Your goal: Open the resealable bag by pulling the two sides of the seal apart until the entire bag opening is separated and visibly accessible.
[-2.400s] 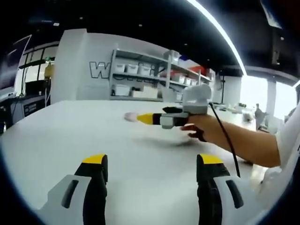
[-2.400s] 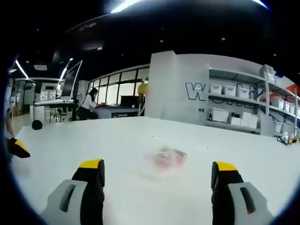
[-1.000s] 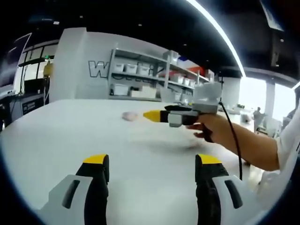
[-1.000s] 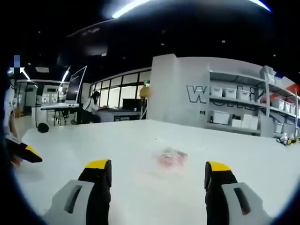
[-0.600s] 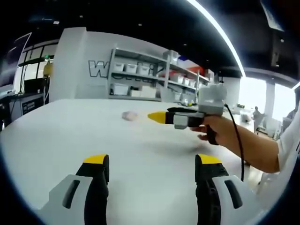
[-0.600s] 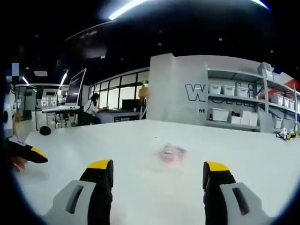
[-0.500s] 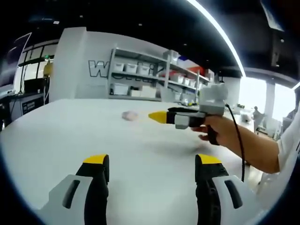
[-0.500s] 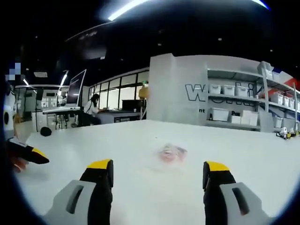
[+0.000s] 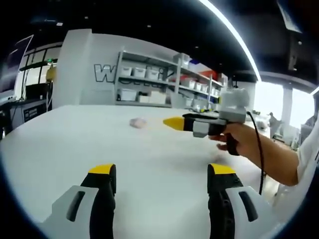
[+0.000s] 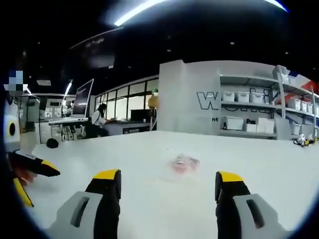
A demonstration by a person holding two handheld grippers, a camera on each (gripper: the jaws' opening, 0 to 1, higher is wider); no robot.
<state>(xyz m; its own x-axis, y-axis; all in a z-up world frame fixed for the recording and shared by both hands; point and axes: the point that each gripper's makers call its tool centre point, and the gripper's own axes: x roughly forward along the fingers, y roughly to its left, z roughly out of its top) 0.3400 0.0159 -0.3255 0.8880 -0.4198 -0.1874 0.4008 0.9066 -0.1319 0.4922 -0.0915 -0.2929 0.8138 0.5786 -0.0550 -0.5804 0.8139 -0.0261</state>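
Bag point(image 10: 185, 163), a small clear resealable pouch with pinkish contents, lies flat and untouched mid-way across the white tabletop point(image 10: 259, 164). Both yellow-tipped claws, left point(image 9: 159, 173) and right point(image 10: 162, 178), hover spread, apparently lining up on its seal.

Bag point(image 10: 183, 163) on table point(image 10: 149, 154), ahead of both open grippers; shelves point(image 10: 259, 119) behind.

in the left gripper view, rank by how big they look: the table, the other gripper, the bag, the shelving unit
1. table
2. shelving unit
3. right gripper, close to the shelving in apparent size, and it is nearer the camera, so that order is unsure
4. resealable bag, smallest, a small pale patch far across the table
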